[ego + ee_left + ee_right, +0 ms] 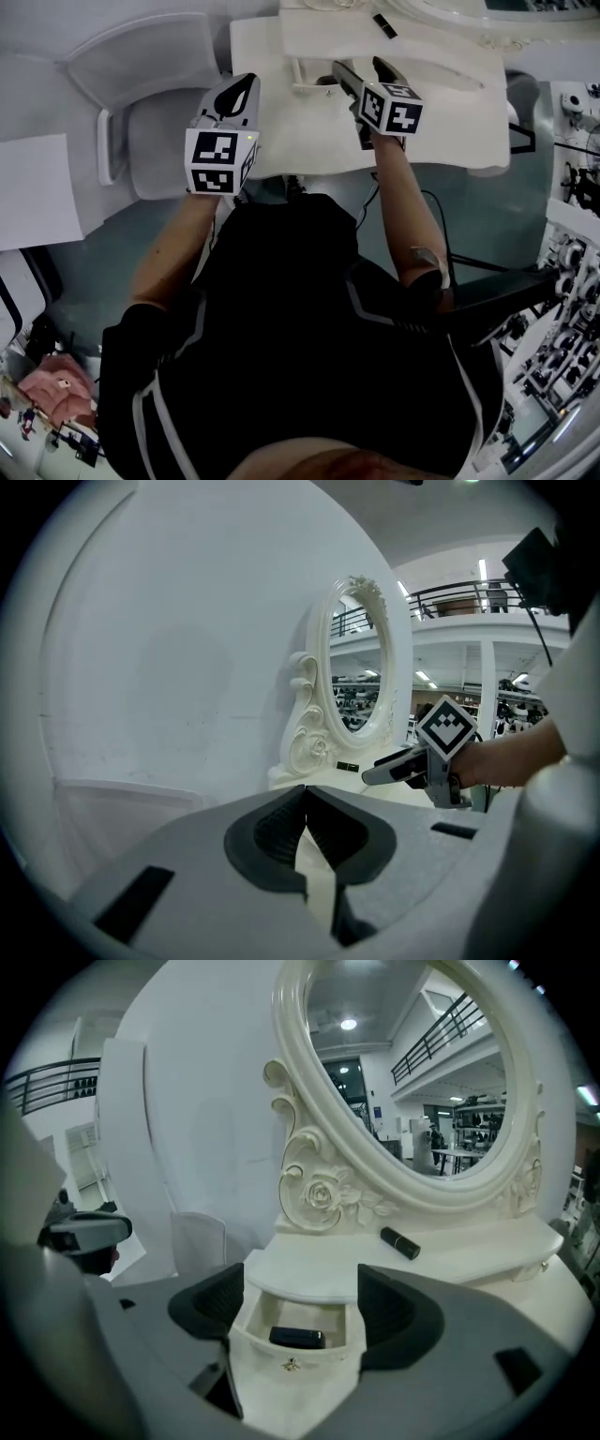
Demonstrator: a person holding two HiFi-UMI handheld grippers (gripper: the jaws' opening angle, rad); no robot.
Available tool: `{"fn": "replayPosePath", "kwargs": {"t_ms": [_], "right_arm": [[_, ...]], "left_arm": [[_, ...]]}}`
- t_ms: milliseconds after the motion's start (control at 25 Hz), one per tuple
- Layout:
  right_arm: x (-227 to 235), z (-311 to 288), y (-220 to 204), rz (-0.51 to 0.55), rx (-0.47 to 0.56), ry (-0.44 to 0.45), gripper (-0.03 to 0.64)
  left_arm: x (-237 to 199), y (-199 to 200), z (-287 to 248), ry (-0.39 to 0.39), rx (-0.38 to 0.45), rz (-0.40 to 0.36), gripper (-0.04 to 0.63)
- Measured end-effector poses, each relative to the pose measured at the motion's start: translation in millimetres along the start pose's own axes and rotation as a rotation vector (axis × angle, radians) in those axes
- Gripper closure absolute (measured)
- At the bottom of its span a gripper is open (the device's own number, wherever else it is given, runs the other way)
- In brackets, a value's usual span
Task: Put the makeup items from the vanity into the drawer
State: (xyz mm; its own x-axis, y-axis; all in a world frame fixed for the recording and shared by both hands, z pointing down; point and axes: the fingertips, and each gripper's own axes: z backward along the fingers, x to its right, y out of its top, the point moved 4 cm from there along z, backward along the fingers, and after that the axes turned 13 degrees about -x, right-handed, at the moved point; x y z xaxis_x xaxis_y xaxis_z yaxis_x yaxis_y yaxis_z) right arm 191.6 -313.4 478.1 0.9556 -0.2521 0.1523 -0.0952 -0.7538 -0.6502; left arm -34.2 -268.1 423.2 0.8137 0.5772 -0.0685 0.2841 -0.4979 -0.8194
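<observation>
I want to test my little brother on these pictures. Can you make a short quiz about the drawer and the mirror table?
1. True or false: the drawer is pulled open.
2. Where does the black tube lie? A) on the vanity shelf B) inside the drawer C) on the chair
3. Fill in: the right gripper's jaws stand ____ with nothing gripped.

Key: 1 true; 2 A; 3 open.
</observation>
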Motion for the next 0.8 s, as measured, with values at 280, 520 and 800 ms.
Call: {"fn": "replayPosePath", "kwargs": {"t_ms": [280, 520, 800], "right_arm": [[-8.4, 61.9, 33.6, 0.015, 0.149, 0.011, 0.275], [-33.3, 118.4, 65.2, 0.091, 0.260, 0.007, 0.310], [-67.2, 174.3, 94.6, 0.163, 0.431, 0.005, 0.408]], "left_arm": [[-8.4, 28.8, 25.1, 0.002, 0.091, -0.032, 0.591], [-18.5, 67.6, 65.8, 0.004, 0.216, -0.064, 0.591], [-35.6, 117.3, 118.6, 0.058, 0.422, -0.123, 0.591]]}}
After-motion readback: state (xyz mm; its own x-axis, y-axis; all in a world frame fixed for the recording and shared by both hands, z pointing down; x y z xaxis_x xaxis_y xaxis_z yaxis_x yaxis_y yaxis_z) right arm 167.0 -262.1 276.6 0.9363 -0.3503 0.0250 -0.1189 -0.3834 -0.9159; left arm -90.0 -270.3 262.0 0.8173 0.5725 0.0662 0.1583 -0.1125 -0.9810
